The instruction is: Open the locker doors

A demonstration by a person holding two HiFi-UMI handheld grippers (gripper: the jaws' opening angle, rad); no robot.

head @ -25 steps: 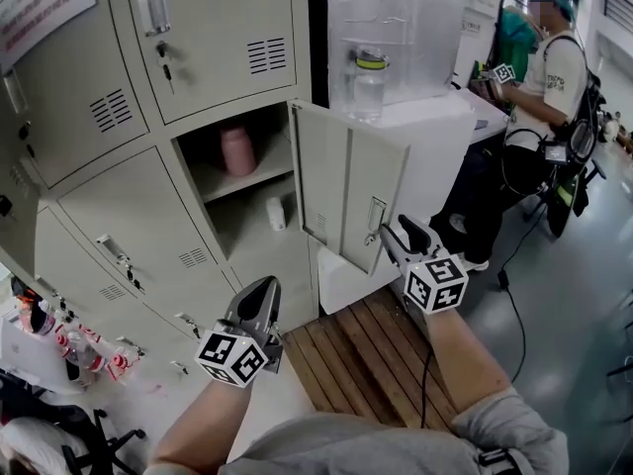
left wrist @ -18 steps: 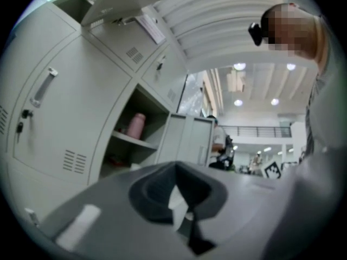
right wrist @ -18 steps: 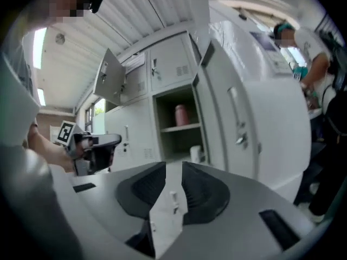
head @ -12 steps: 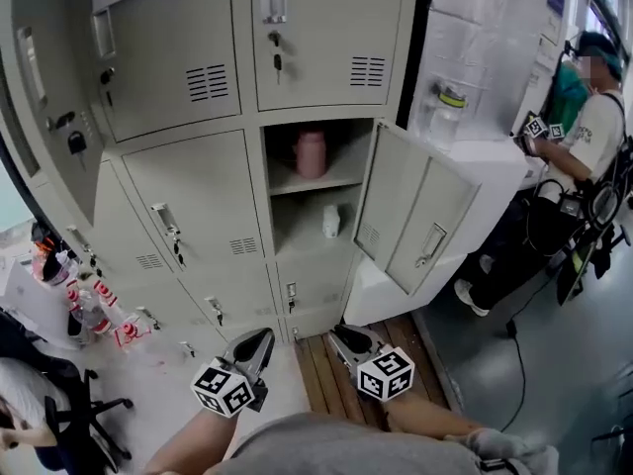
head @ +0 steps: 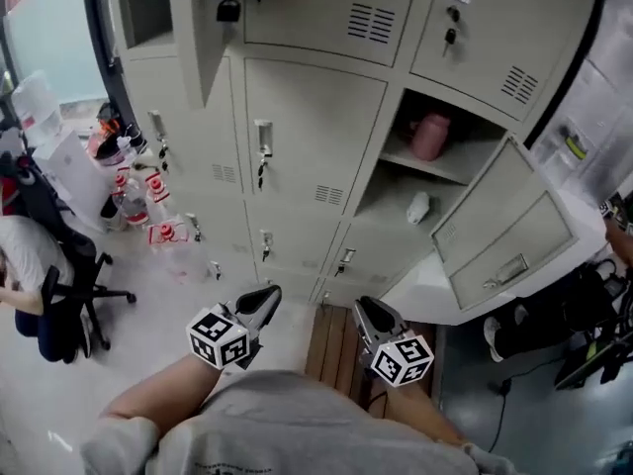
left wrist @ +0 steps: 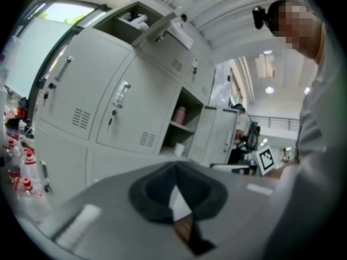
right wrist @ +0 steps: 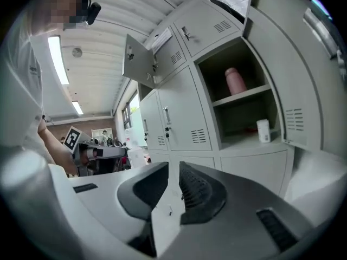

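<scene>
Left tongs (head: 267, 295) closed up, tips meeting, nothing in them (its own view agrees). Right tongs (head: 362, 310) at a narrow gap, have just been closing, nothing between the pads. Both are held low, side by side, pointing at the grey metal locker bank (head: 297, 28) and well apart from it.

Ahead of and above the right tongs, one grey locker door (head: 504, 236) is swung open to the right. Its compartment shows a pink cylindrical bottle (head: 429, 137) on the upper shelf and a small white bottle (head: 418, 206) on the lower one.

Ahead of the left tongs is a closed grey door with a silver handle (head: 297, 142), key hanging under the handle. Far up and left of the left tongs, a second grey door (head: 193, 38) stands ajar, with a black padlock (head: 228, 10) near its edge.

Between the two tongs and just beyond them, a brown slatted wooden platform (head: 331, 339) lies on the floor. Left of the left tongs, clear bottles with red labels (head: 148, 211) stand at the locker foot, with a black office chair (head: 74, 285) further left.
</scene>
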